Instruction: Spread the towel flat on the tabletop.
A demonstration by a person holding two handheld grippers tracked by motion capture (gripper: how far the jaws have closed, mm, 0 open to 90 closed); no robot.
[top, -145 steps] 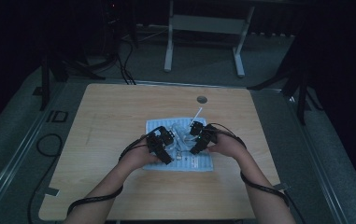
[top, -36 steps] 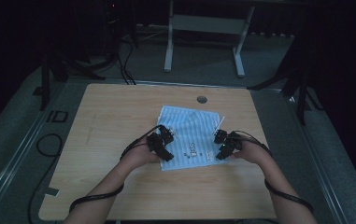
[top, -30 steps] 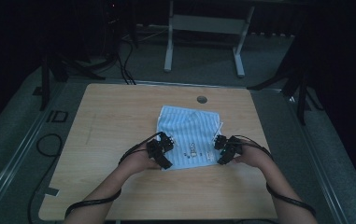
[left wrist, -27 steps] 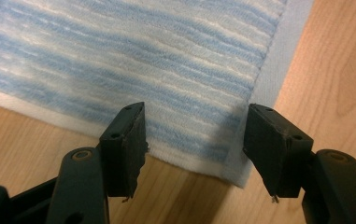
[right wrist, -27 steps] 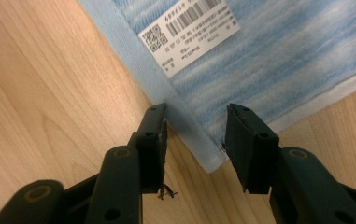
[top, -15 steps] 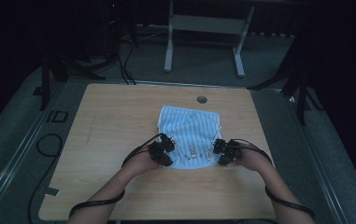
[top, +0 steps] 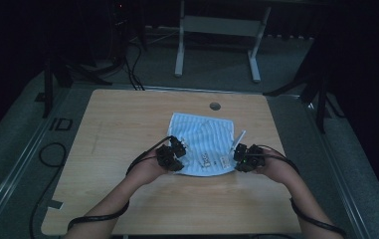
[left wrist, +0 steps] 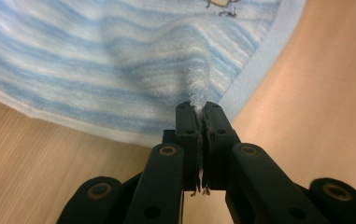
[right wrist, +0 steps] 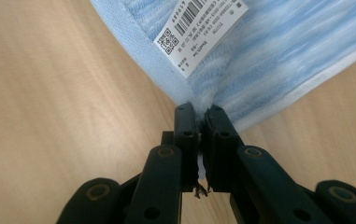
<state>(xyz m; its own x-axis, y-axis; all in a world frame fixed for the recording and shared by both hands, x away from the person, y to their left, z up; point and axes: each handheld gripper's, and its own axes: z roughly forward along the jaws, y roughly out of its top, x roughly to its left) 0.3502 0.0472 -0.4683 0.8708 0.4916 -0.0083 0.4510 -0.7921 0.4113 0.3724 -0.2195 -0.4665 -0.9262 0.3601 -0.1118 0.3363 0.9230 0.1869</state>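
Note:
A blue and white striped towel point(top: 202, 142) lies spread on the wooden table point(top: 127, 124). My left gripper point(top: 178, 148) is shut on its near left corner. In the left gripper view the jaws point(left wrist: 196, 106) have just been closing and now pinch a peak of towel point(left wrist: 119, 56). My right gripper point(top: 238, 151) is shut on the near right corner. In the right gripper view the cloth point(right wrist: 283, 51) bunches between the closed jaws point(right wrist: 196, 109), just below a white barcode label point(right wrist: 199, 32). Both pinched corners stand slightly off the wood.
A round cable hole point(top: 215, 106) sits in the tabletop behind the towel. Bare wood lies to the left, right and front of the cloth. Beyond the table a grey metal frame point(top: 217, 25) stands on the dark floor. Cables point(top: 43, 154) trail at the left.
Both grippers have drawn back to the towel's near corners, gone from open to shut on the cloth, and risen a little with the corners.

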